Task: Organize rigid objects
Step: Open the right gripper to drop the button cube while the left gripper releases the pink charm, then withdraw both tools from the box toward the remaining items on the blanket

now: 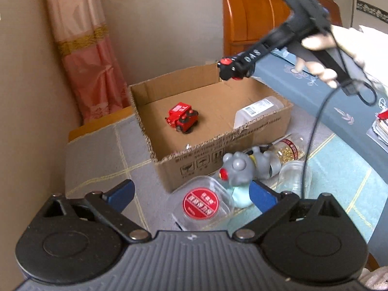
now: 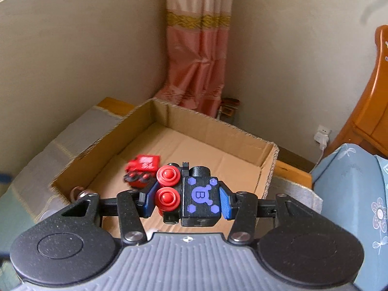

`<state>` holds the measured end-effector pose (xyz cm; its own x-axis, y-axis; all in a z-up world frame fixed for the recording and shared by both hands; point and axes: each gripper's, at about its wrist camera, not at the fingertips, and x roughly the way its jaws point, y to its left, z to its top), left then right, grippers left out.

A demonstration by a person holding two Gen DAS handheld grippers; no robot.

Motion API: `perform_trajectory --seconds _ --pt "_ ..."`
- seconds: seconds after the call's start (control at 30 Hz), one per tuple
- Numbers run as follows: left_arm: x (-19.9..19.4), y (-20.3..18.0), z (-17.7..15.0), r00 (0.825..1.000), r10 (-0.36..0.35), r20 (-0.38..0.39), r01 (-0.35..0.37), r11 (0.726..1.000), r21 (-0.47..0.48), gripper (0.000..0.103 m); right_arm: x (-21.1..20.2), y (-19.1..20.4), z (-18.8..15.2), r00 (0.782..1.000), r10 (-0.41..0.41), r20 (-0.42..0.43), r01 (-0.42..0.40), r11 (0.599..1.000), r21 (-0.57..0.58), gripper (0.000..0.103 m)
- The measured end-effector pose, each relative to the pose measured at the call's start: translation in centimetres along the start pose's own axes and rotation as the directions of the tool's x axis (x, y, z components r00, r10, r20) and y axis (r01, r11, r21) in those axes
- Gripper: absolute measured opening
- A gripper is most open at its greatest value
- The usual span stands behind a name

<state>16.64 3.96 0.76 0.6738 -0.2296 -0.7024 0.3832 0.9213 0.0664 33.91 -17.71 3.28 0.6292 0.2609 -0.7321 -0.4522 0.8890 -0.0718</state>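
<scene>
An open cardboard box stands on the floor mat. Inside lie a red toy truck and a clear plastic container. My right gripper is shut on a black toy car with red wheels and holds it above the box; it also shows in the left wrist view. My left gripper is open and empty, low in front of the box, above a clear jar with a red lid and a grey mouse figure.
A jar of yellow beads and a clear glass jar lie right of the mouse. A bed with a blue cover stands to the right, a wooden headboard behind. A pink curtain hangs in the corner.
</scene>
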Motion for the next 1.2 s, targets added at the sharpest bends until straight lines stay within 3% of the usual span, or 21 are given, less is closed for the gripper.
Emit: perform_trajectory --seconds 0.1,0.13,0.17,0.27,0.37,0.57,0.8,0.97,1.1,1.2 --pt "-0.4 -0.1 -0.7 1.000 -0.003 0.015 0.004 0.999 -0.038 0.100 1.2 -0.1 0.7 0.999 -0.027 -0.031 0.027 1.000 0.003 0.056" --pt "-0.5 -0.1 -0.9 1.000 0.001 0.021 0.000 0.999 -0.050 0.100 1.5 -0.1 0.7 0.998 -0.044 -0.035 0.044 0.999 0.000 0.062" --pt "-0.5 -0.1 -1.2 1.000 0.010 0.026 -0.008 0.998 -0.059 0.100 1.6 0.0 0.6 0.997 -0.067 -0.035 0.067 0.998 -0.001 0.075" --pt "-0.7 0.0 -1.9 0.999 0.032 0.040 -0.028 0.996 -0.090 0.101 1.0 0.3 0.1 0.997 -0.075 -0.018 0.075 0.997 -0.003 0.085" --pt "-0.9 0.0 -2.3 0.997 0.058 0.057 -0.052 0.993 -0.109 0.101 -0.3 0.2 -0.4 0.997 -0.078 -0.002 0.078 0.996 0.035 0.102" --pt "-1.4 -0.7 -2.8 0.991 0.113 0.071 -0.104 0.987 -0.119 0.102 -3.3 1.0 -2.2 0.997 -0.063 0.042 0.060 0.996 0.070 0.103" --pt "-1.8 -1.2 -3.6 0.987 0.135 0.084 -0.119 0.978 -0.171 0.102 -5.9 2.5 -7.0 0.999 0.019 0.038 -0.024 0.991 0.135 0.103" --pt "-1.8 -1.6 -4.8 0.987 0.128 0.093 -0.105 0.970 -0.219 0.102 -6.4 4.6 -11.0 0.995 0.089 0.041 -0.094 0.985 0.145 0.103" --pt "-1.7 -2.0 -5.5 0.978 0.186 0.097 -0.156 0.954 -0.257 0.102 -5.7 5.9 -13.4 0.990 0.139 0.028 -0.142 0.975 0.170 0.103" --pt "-1.6 -2.0 -6.1 0.978 0.189 0.089 -0.160 0.951 -0.264 0.102 -5.1 6.4 -14.8 0.987 0.159 0.015 -0.159 0.967 0.199 0.103"
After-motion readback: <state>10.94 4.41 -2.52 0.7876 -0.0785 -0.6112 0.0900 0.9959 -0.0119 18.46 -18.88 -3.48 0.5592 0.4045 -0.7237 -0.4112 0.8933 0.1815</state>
